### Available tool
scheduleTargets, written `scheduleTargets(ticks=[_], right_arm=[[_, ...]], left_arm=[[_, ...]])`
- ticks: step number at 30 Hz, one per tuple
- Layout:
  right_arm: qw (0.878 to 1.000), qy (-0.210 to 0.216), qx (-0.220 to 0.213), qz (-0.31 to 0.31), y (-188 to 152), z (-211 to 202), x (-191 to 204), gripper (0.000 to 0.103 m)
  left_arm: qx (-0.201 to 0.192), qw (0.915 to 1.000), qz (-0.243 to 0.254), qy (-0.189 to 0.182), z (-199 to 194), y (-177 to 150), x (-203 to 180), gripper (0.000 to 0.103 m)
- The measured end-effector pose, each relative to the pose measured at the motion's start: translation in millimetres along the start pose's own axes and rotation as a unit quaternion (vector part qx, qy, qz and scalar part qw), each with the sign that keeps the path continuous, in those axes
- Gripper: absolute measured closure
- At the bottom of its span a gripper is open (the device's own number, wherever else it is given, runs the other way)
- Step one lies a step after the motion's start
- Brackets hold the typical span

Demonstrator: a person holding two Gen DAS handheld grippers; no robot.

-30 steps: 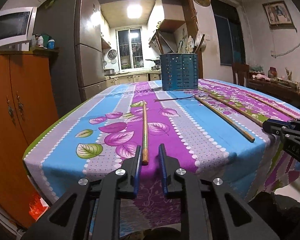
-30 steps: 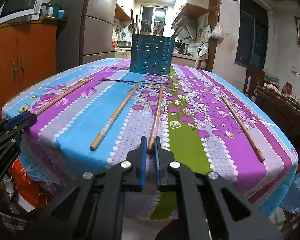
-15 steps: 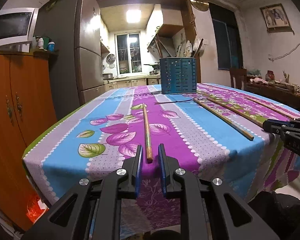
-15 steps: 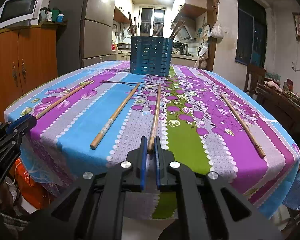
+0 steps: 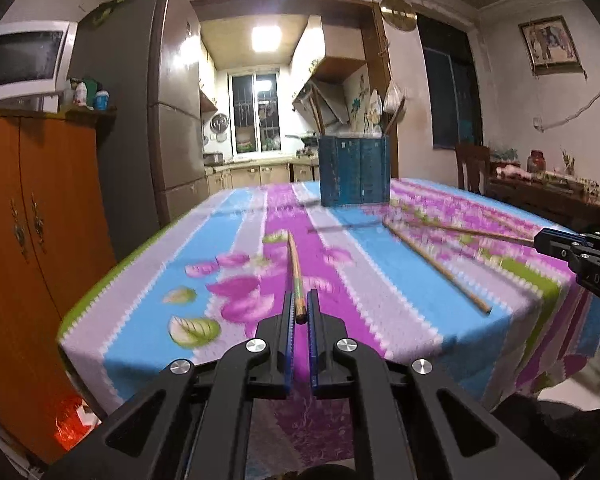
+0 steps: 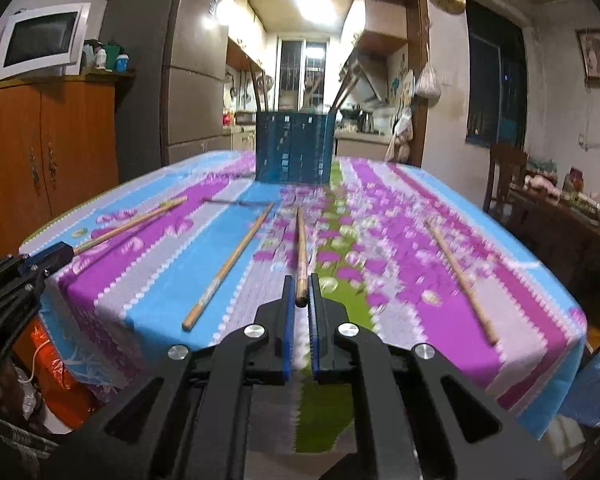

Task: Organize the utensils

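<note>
My left gripper (image 5: pixel 299 308) is shut on the near end of a wooden chopstick (image 5: pixel 294 268) that points toward the blue utensil holder (image 5: pixel 354 171) at the table's far end. My right gripper (image 6: pixel 300 294) is shut on the near end of another chopstick (image 6: pixel 301 244), also pointing at the holder (image 6: pixel 295 148). Two more chopsticks lie loose on the cloth, one to the left (image 6: pixel 230 266) and one to the right (image 6: pixel 462 276). The holder has several utensils standing in it.
The table has a striped floral cloth (image 6: pixel 400 240). An orange cupboard (image 5: pixel 40 216) and a fridge (image 5: pixel 156 120) stand left. A chair (image 6: pixel 504 176) and a side table (image 6: pixel 572 216) stand right. A thin dark stick (image 6: pixel 236 202) lies before the holder.
Both grippers have closed tighter on their chopsticks and lifted the near ends. The view is lower and blurred with motion.
</note>
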State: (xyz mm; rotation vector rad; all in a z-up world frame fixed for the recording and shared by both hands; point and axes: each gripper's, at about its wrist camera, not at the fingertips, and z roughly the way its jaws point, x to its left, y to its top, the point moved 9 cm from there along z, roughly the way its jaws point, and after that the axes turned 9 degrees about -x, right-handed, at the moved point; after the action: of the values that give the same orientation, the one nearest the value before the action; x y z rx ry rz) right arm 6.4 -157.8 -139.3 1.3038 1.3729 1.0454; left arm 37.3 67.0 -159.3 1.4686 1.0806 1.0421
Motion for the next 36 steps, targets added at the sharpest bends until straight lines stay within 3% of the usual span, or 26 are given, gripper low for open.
scheduleTargets(ticks=[6,14,22,30,36], right_arm=[[0.997,0.013,-0.066,-0.028,58,-14,-10,0.098],[0.993,0.056,-0.106,-0.016,135,-8,-27,0.098],[0.99,0.077,-0.115,-0.005,184,14,-43,0.098],[0.99,0.116,-0.084,0.004,206,48,-41,0.098],[0.988,0.127,-0.081,0.01,225,61,-39,0.098]], left_arm=[[-0.04,0.9991,-0.01,0.008,-12,57,10,0.096],[-0.049,0.9979,-0.039,-0.017,3,127,23,0.096],[-0.038,0.9978,-0.036,-0.04,37,185,20,0.096],[-0.025,0.9991,-0.028,-0.019,73,204,20,0.096],[-0.01,0.9989,-0.039,-0.026,101,220,20,0.096]])
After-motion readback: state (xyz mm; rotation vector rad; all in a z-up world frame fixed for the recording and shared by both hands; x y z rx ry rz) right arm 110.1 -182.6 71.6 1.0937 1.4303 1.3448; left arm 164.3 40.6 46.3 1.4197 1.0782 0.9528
